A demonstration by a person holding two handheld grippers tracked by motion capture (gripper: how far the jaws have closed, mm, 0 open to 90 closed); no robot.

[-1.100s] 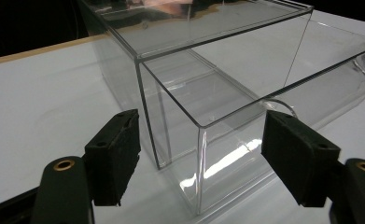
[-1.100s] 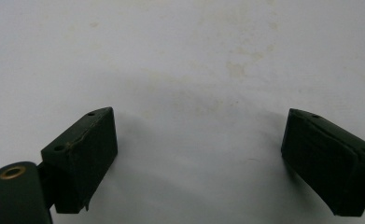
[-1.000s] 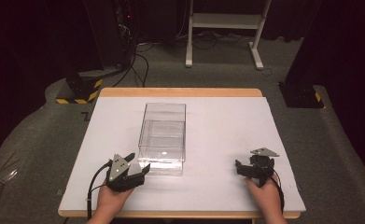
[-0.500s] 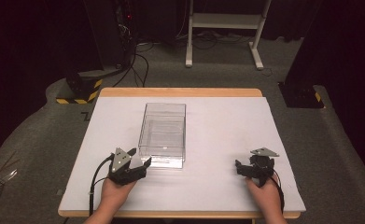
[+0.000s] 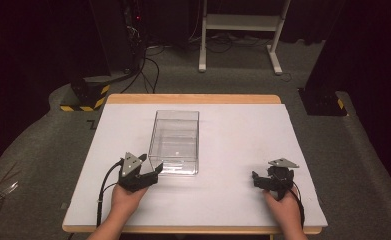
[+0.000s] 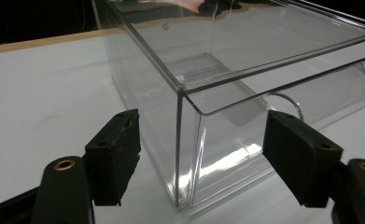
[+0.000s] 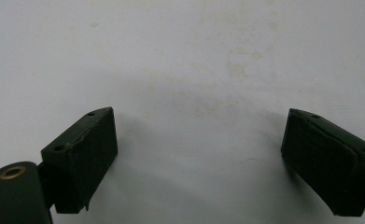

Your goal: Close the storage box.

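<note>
A clear plastic box (image 5: 175, 141) stands open-topped and empty on the white table top (image 5: 233, 140), left of centre. My left gripper (image 5: 152, 172) is open at the box's near left corner. In the left gripper view that corner (image 6: 180, 140) stands between the two spread pads, one pad (image 6: 115, 154) on each side, neither touching the wall. My right gripper (image 5: 259, 181) rests low near the table's front right, open. In the right gripper view its pads (image 7: 84, 154) stand wide apart over bare white surface with nothing between them.
The table has a wooden rim (image 5: 193, 98) at the back. Beyond it lie dark floor, cables (image 5: 150, 70), a white stand's legs (image 5: 238, 45) and yellow-black striped bases (image 5: 85, 95). White surface lies open between and to the right of the grippers.
My left gripper has moved forward and right, from the front left of the table up to the box's near left corner. The right gripper has stayed put.
</note>
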